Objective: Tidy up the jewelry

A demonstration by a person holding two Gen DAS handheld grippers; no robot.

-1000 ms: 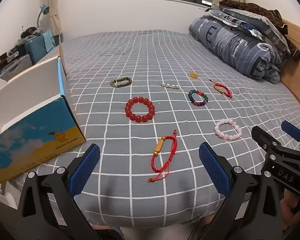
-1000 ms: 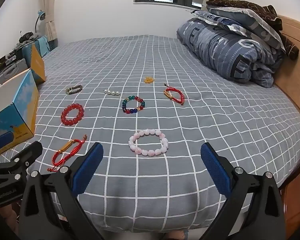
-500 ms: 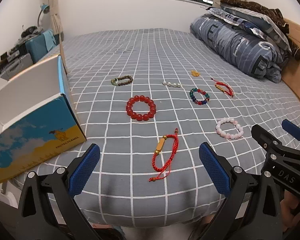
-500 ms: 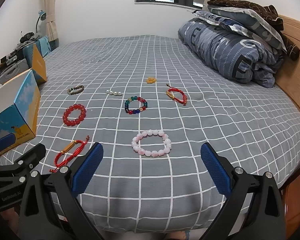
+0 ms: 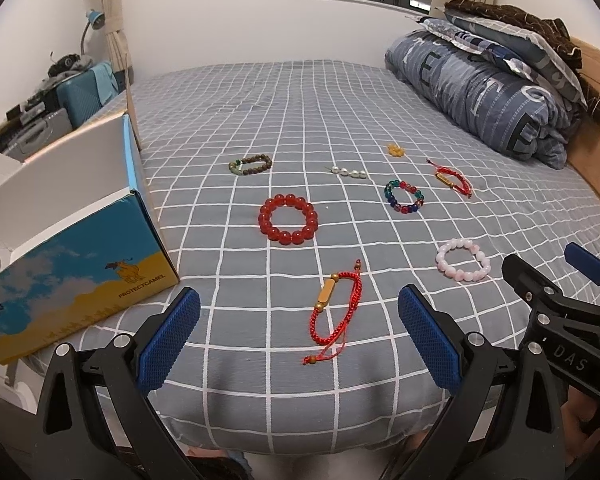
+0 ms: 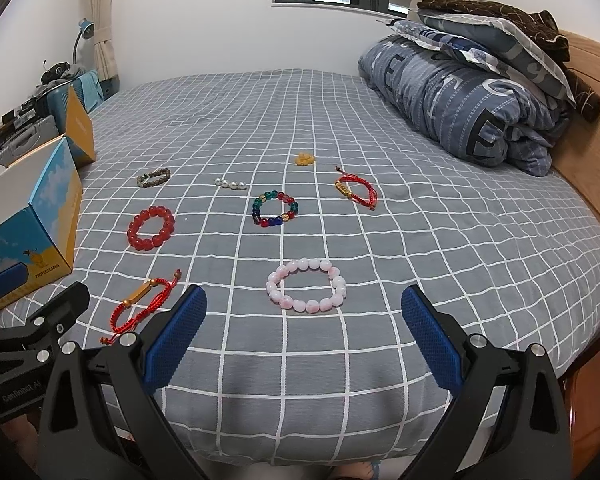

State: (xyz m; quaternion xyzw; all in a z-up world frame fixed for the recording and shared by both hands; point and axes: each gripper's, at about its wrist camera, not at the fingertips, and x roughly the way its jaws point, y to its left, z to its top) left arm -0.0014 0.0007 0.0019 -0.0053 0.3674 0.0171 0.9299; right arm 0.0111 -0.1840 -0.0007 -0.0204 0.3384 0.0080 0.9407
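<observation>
Red cord bracelet [image 5: 336, 312] lay on the grey checked bedspread [image 5: 340, 92] right ahead of my left gripper [image 5: 298, 334], whose blue pads stood wide apart and empty. My right gripper [image 6: 302, 334] was likewise spread, holding nothing, with the pink bead bracelet [image 6: 306, 285] just ahead of it. I saw the red bead bracelet [image 5: 288, 219] beyond, near the blue box [image 5: 66, 256].

Open bedspread [image 5: 340, 128] (box [image 5: 72, 252] leftward)

Grey bedsheet [image 5: 300, 120] (white grid), red bead bracelet [image 5: 288, 219], pink bracelet [image 6: 306, 290].
</observation>
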